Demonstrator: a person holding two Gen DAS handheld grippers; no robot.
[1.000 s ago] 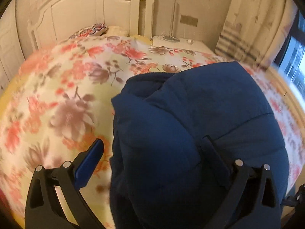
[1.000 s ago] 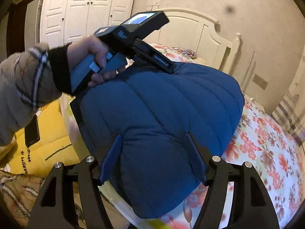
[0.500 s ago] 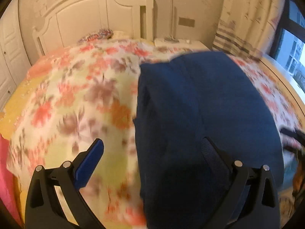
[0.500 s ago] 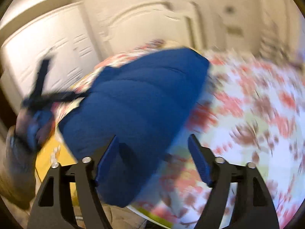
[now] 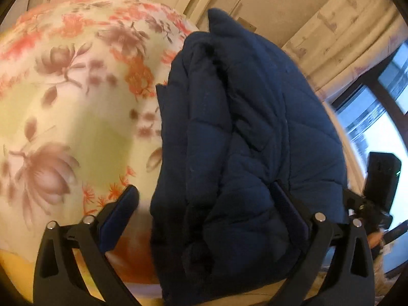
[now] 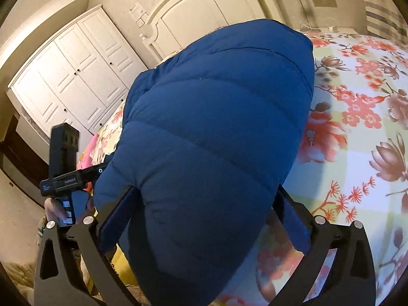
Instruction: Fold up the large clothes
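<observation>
While the right tongs (image 6: 204, 216) stand at their widest, having just been opening, the folded navy padded jacket (image 6: 216, 132) lies between the pads, which do not visibly press it. Left tongs (image 5: 206, 214) are likewise spread wide; one pad sits against the jacket's near end, the other over the floral bedspread (image 5: 63, 117). Both point steeply down. Jacket rests on the bed, near its edge, below the white headboard (image 6: 204, 5).
</observation>
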